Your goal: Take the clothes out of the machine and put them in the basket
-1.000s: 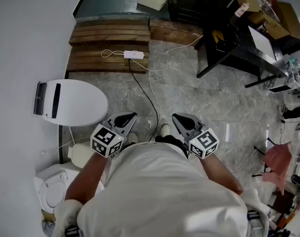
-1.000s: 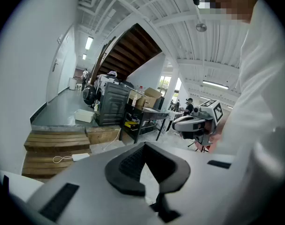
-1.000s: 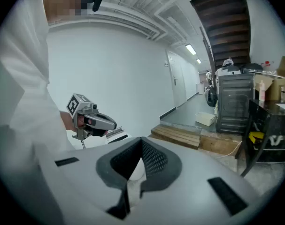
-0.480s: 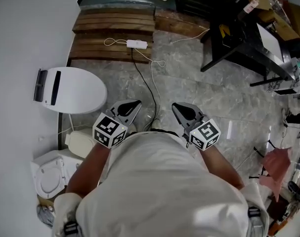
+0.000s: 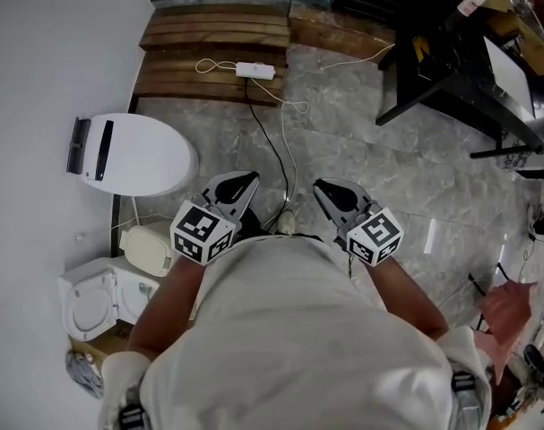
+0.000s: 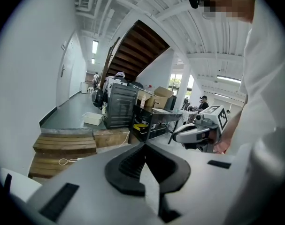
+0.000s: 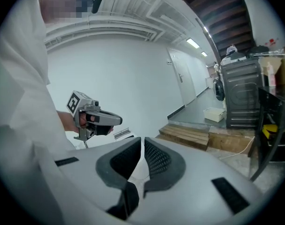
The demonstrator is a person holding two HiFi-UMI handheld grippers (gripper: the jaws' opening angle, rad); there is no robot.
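In the left gripper view a dark grey machine (image 6: 119, 104) stands far off beyond the wooden steps, and it shows again in the right gripper view (image 7: 238, 95). A white tub (image 6: 93, 118) lies on the floor beside it. I see no clothes at the machine. In the head view my left gripper (image 5: 246, 179) and right gripper (image 5: 321, 186) are held side by side in front of the person's white shirt, over the marble floor. Both are shut with nothing between the jaws. Each shows in the other's view: right gripper (image 6: 177, 136), left gripper (image 7: 119, 121).
Wooden steps (image 5: 213, 61) lie ahead with a white power strip (image 5: 255, 70) and its black cable across the floor. A white oval unit (image 5: 133, 155) and smaller white items (image 5: 97, 303) line the left wall. Black table frames (image 5: 451, 70) stand at right. A pink cloth (image 5: 509, 303) hangs at far right.
The steps, cable and white oval unit have slid towards the top of the head view. Both grippers stay shut and side by side in front of the body.
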